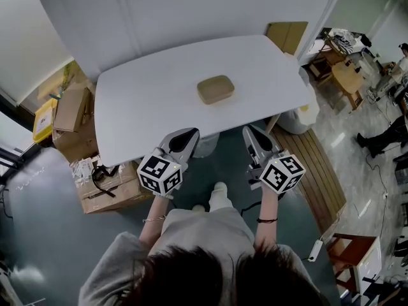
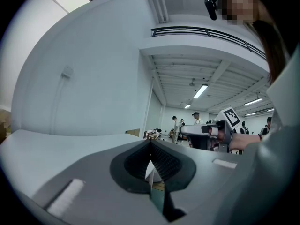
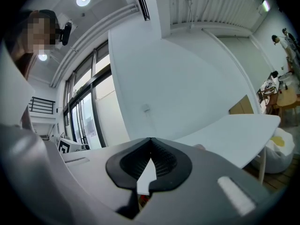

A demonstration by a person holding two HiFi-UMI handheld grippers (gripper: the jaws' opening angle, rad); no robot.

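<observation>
A tan rounded pad-like object (image 1: 215, 89) lies near the middle of the white table (image 1: 140, 101). My left gripper (image 1: 189, 132) hovers at the table's near edge, left of centre, jaws closed with nothing between them. My right gripper (image 1: 248, 131) hangs at the same edge to the right, jaws also closed and empty. In the left gripper view the left gripper (image 2: 150, 145) points up over the table top (image 2: 56, 146), and the right gripper's marker cube (image 2: 230, 117) shows at right. In the right gripper view the right gripper (image 3: 151, 144) points toward the wall, with the table (image 3: 234, 135) at right.
Cardboard boxes (image 1: 108, 183) and packaging (image 1: 70, 107) are stacked on the floor left of the table. A white bag (image 1: 299, 116) sits by the table's right end, with a wooden floor strip (image 1: 315, 171). Desks, chairs and people (image 1: 382, 132) fill the far right.
</observation>
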